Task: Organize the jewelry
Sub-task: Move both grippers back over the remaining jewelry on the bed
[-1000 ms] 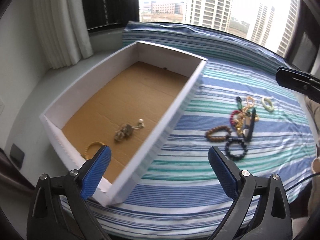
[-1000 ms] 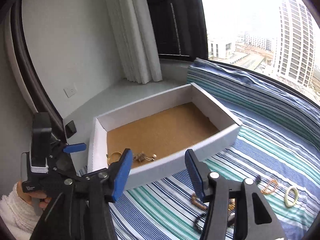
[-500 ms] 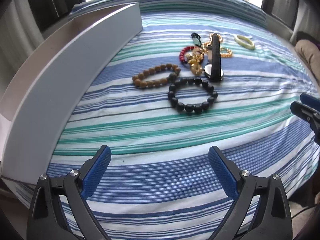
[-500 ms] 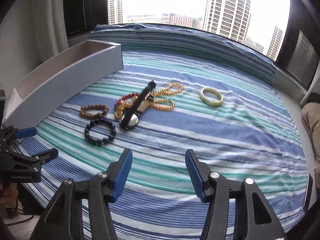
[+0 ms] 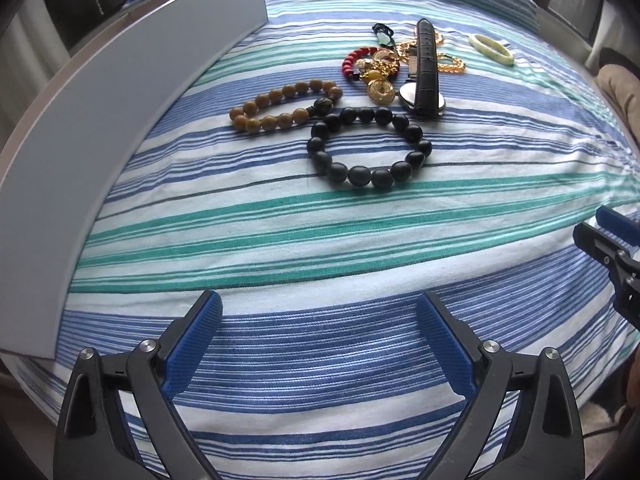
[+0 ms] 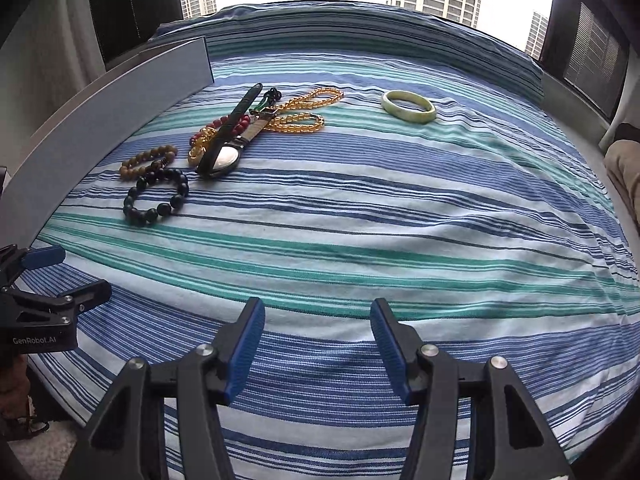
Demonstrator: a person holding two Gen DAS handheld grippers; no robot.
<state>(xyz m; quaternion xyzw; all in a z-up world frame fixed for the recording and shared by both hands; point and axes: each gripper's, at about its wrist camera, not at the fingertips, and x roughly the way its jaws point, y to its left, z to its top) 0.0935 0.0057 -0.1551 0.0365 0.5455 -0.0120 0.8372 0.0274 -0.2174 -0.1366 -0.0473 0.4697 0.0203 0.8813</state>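
Jewelry lies in a cluster on the striped cloth: a black bead bracelet, a tan wooden bead bracelet, a watch with a black strap, a red bead bracelet, gold pieces, an amber bead string and a pale green bangle. My left gripper is open and empty, hovering near the cloth's front, short of the black bracelet. My right gripper is open and empty, further right.
A white box stands along the left of the cloth; its inside is hidden from here. The window with dark frames and towers lies behind. A beige cushion sits at the far right.
Both grippers swung away from the box toward the jewelry cluster and came lower and closer to the cloth. Both stay open.
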